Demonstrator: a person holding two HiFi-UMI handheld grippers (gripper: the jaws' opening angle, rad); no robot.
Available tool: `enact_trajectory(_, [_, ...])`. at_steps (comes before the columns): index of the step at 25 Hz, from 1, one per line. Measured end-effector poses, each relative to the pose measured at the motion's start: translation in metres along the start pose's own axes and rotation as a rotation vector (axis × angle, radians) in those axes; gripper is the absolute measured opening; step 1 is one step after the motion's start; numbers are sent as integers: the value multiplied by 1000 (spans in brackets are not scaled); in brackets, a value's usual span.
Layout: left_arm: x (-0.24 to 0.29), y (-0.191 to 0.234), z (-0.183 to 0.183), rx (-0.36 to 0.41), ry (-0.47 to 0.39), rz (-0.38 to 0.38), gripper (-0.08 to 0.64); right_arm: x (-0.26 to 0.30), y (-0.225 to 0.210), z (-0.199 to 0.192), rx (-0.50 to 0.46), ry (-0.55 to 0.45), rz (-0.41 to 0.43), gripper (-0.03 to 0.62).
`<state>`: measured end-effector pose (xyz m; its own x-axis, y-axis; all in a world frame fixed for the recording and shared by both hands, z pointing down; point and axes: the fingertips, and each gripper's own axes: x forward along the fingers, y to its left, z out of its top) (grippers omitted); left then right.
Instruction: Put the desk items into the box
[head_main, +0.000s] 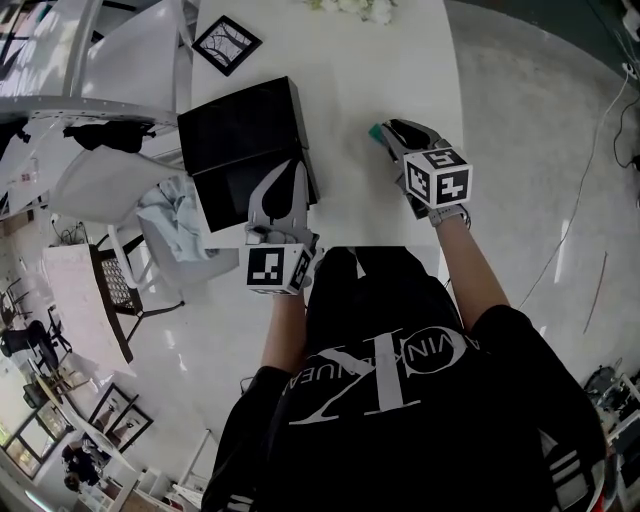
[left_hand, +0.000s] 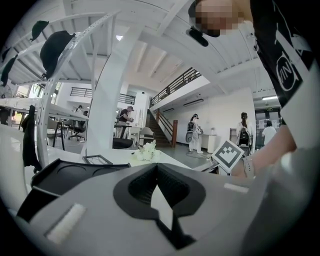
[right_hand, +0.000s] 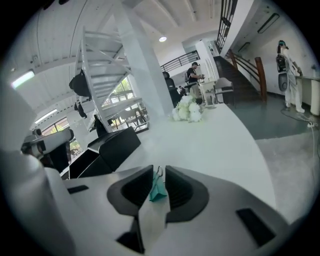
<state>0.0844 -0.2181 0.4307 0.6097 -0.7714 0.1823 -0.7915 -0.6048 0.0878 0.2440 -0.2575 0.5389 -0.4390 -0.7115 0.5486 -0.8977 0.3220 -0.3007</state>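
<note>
An open black box (head_main: 243, 150) lies on the left half of the white table (head_main: 370, 70), its lid folded back. My left gripper (head_main: 299, 165) hovers at the box's right edge, jaws shut with nothing between them; in the left gripper view the left gripper (left_hand: 157, 168) shows the box (left_hand: 65, 175) to its left. My right gripper (head_main: 387, 130) is over the table right of the box, shut on a small teal binder clip (head_main: 375, 131). In the right gripper view the clip (right_hand: 159, 189) stands upright between the pads (right_hand: 177, 187), with the box (right_hand: 107, 145) off to the left.
A black picture frame (head_main: 227, 44) lies behind the box, and white flowers (head_main: 355, 6) sit at the table's far end. White chairs with a grey cloth (head_main: 175, 215) stand left of the table. The table's right edge (head_main: 455, 120) runs close to my right gripper.
</note>
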Motion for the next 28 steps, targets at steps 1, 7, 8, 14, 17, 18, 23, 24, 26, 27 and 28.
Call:
enact_trajectory(1, [-1, 0, 0, -1, 0, 7, -5, 1, 0, -1, 8, 6, 6, 84])
enact_trajectory(7, [-10, 3, -2, -9, 9, 56, -5, 4, 5, 0, 26, 6, 48, 40])
enact_trajectory(8, [-12, 4, -2, -10, 7, 64, -5, 4, 6, 1, 30, -2, 53, 34])
enact_trajectory(14, [-22, 12, 1, -13, -18, 80, -5, -2, 14, 9, 7, -26, 51, 20])
enact_trajectory(17, [-24, 14, 5, -11, -32, 67, -5, -8, 17, 11, 7, -40, 40, 20])
enact_trajectory(18, [-25, 15, 6, -10, -35, 60, -5, -11, 19, 13, 7, -45, 35, 20])
enact_trajectory(23, [-35, 25, 9, -9, -35, 36, -5, -20, 33, 21, 15, -71, 13, 20])
enact_trajectory(24, [-36, 26, 10, -6, -40, 29, -5, -22, 37, 23, 15, -77, 10, 19])
enact_trajectory(26, [-40, 31, 13, -1, -49, 19, -5, -26, 44, 28, 10, -92, 5, 20])
enact_trajectory(27, [-42, 33, 15, -1, -53, 19, -5, -27, 48, 31, 7, -99, 3, 19])
enact_trajectory(28, [-45, 37, 16, -1, -57, 19, -5, -29, 53, 33, 4, -105, 3, 19])
